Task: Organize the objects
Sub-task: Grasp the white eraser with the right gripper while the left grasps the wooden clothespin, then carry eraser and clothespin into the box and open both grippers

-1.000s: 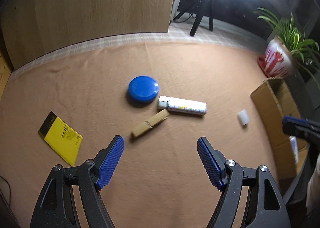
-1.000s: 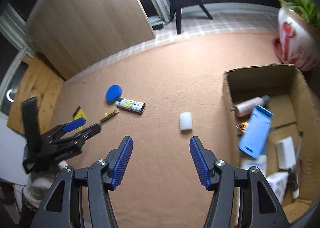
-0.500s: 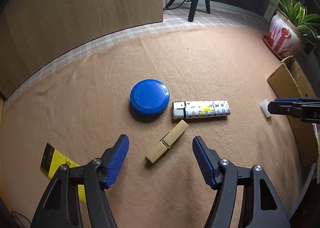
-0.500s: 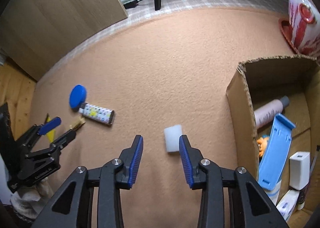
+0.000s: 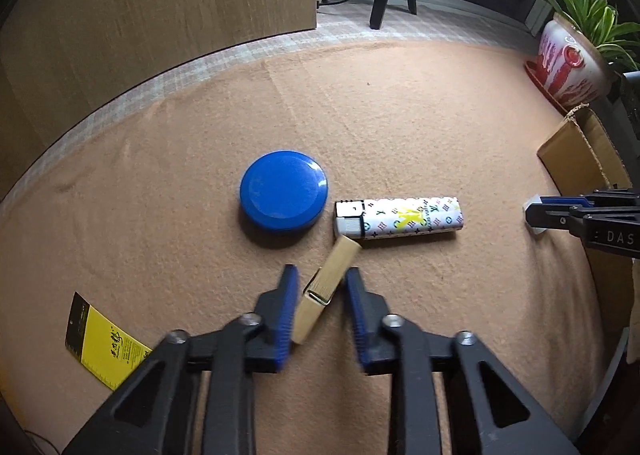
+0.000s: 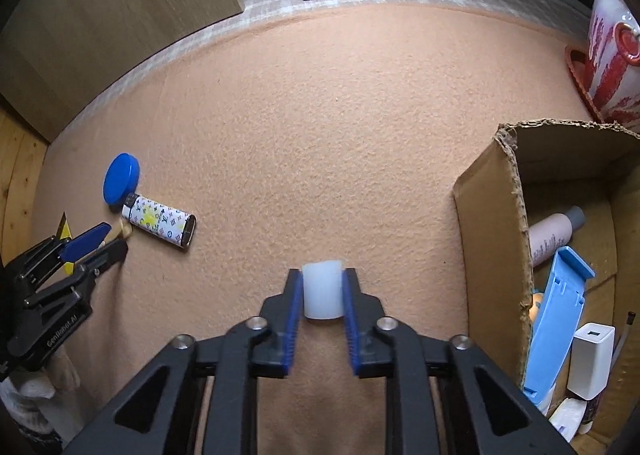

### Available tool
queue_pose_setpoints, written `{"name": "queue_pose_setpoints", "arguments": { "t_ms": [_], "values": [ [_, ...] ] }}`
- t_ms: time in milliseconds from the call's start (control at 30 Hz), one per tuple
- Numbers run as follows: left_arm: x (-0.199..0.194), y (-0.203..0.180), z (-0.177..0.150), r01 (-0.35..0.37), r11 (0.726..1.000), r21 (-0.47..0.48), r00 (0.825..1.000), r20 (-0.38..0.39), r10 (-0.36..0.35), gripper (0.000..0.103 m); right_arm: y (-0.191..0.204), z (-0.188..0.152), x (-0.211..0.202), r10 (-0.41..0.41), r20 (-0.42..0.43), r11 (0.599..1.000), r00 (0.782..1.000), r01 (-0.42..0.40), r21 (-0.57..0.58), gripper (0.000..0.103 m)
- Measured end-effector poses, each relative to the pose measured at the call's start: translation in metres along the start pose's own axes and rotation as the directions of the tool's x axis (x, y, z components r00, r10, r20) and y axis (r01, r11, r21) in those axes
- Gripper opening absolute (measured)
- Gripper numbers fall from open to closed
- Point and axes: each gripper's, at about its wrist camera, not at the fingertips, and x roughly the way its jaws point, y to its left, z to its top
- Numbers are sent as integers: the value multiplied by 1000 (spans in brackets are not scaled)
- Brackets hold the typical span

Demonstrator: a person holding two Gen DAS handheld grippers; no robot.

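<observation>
Clothespin, pale bare wood with a metal spring, lies slantwise on the tan cloth between the closing jaws of the left gripper; whether they touch it is unclear. Right gripper, closing, pinches a white block.

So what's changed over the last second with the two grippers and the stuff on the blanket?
Both came down with jaws closing. The left hand-held gripper now straddles the wooden clothespin; the right hand-held gripper is closing on the white block, pads against its sides. The blue lid, patterned lighter, yellow packet and cardboard box haven't moved.
</observation>
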Motion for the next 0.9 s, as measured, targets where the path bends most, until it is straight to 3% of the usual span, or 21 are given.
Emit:
{"name": "queue_pose_setpoints", "arguments": {
  "t_ms": [100, 533, 767, 900],
  "values": [
    [-1, -5, -2, 3, 1000, -2, 1000, -1, -3, 15, 1, -3, -3, 1, 8, 1000, 1000, -1, -12, 14],
    [-26, -31, -23, 71, 996, -52, 997, 36, -69, 14, -12, -34, -31, 89, 57, 996, 994, -90, 17, 9],
    [-54, -57, -24, 95, 995, -35, 992, 86, -92, 14, -23, -62, -73, 154, 136, 987, 979, -159, 23, 9],
    [-66, -78, -21, 121, 993, -11, 987, 109, -119, 14, -35, -83, -105, 148, 193, 988, 970, -153, 13, 9]
  ]
}}
